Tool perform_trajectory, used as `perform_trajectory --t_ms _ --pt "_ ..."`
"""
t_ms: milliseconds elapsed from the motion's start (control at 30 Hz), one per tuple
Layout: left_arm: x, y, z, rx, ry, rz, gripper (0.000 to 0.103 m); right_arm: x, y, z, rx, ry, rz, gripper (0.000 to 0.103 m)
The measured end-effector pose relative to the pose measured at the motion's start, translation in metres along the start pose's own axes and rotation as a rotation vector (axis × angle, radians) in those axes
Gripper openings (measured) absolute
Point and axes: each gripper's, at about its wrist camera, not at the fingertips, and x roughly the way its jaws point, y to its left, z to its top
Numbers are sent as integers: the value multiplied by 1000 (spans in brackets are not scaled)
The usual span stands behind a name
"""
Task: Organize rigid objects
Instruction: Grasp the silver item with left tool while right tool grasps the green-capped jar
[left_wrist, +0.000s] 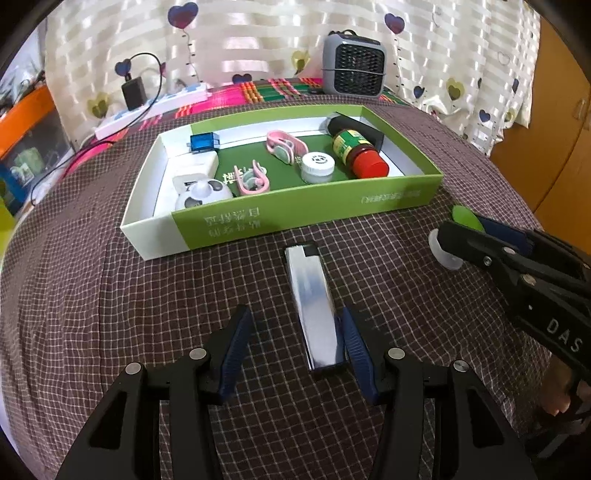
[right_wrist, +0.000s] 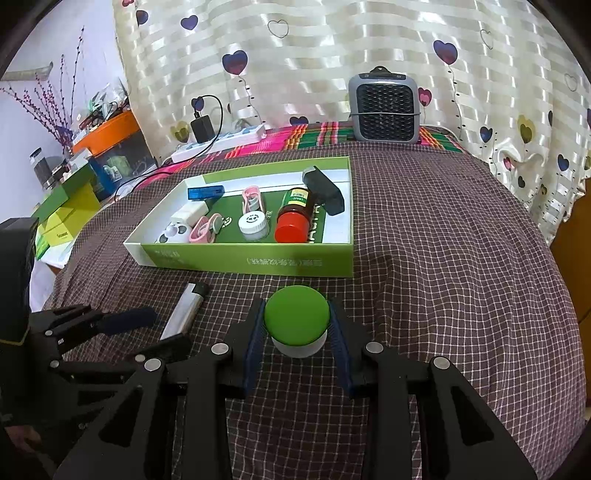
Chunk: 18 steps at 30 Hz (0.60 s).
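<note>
My open left gripper (left_wrist: 293, 332) straddled the slick, stiff lighter (left_wrist: 314, 302) by the box's (left_wrist: 295, 218) near edge; its long flat sides suited pinching. My right gripper (right_wrist: 297, 332) squeezed a light jar (right_wrist: 297, 319).

lighter (left_wrist: 314, 306): glossy mirror metal | tablecloth (left_wrist: 147, 295): matt checked cloth | box (left_wrist: 295, 218): smooth cardboard

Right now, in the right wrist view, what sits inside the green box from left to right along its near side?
Panda-patterned case → pink clip → white-lidded jar → red-capped bottle, all inside the green box.
</note>
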Motion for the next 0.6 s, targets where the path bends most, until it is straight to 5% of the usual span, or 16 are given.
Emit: perform_trajectory --t_ms 333,533,600 --pt "5 3 3 11 -32 -5 50 4 1 -1 -5 13 1 35" --pt "4 5 2 18 -44 6 36 7 1 -2 -3 21 0 35" --pt "3 5 1 18 -48 1 23 7 1 -3 -2 21 -1 35"
